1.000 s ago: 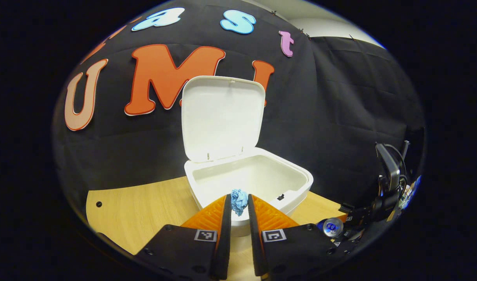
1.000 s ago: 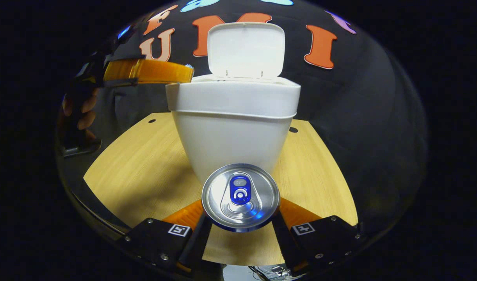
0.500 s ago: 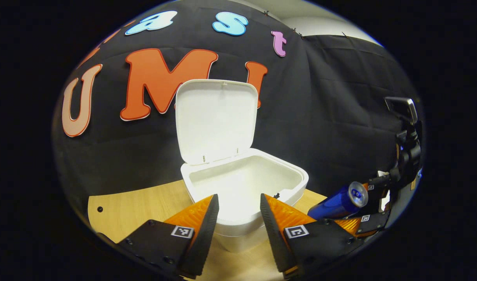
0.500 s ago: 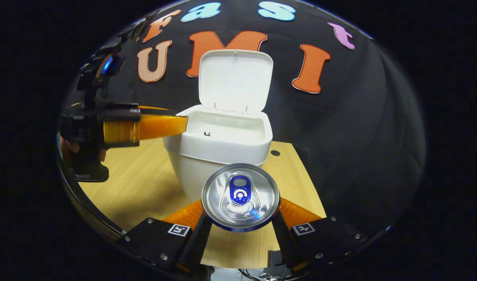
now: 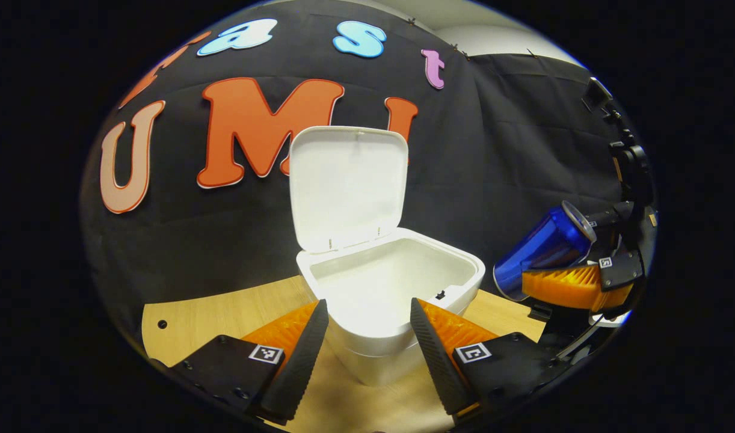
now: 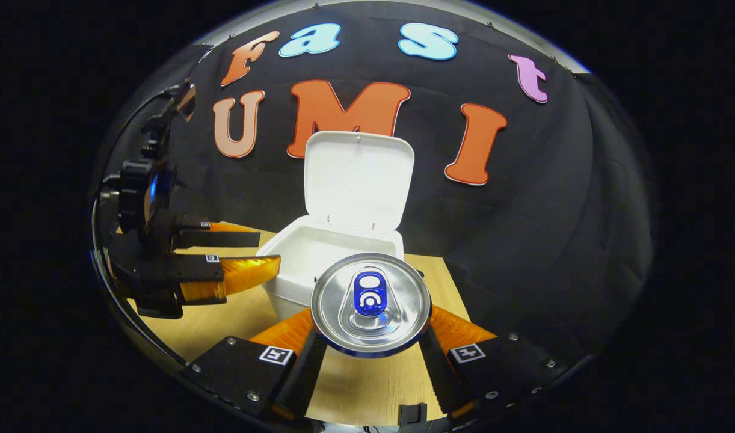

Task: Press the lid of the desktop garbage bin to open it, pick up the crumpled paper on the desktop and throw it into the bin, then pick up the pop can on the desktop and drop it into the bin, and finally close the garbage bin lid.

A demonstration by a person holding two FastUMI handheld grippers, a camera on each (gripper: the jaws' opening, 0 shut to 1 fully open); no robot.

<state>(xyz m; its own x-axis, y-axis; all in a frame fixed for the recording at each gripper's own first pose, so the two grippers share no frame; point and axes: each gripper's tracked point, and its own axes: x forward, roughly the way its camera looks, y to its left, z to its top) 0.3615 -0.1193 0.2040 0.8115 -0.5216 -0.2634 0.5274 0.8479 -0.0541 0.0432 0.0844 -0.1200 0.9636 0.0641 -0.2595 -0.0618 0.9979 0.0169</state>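
The white desktop bin (image 5: 397, 337) stands on the wooden table with its lid (image 5: 346, 186) swung up and upright. My left gripper (image 5: 367, 310) is open just in front of the bin's rim, with nothing between its fingers. A blue pop can (image 5: 545, 245) hangs tilted in the air to the right of the bin, gripped by my right gripper (image 5: 569, 285). In the right gripper view the can's silver top (image 6: 372, 304) faces the camera, with my right gripper (image 6: 372, 319) shut on its sides. Beyond it are the bin (image 6: 295, 270), its raised lid (image 6: 358, 180) and the open left gripper (image 6: 229, 255).
The wooden table (image 5: 223, 313) has a rounded front edge and a small hole (image 5: 162, 324) near its left end. The black cloth wall stands close behind the bin. A hand and camera mount (image 6: 142, 198) sit behind the left gripper.
My left gripper opened and the blue crumpled paper left its fingers, then it drew back a little. My right gripper lifted the can up and toward the bin's opening.
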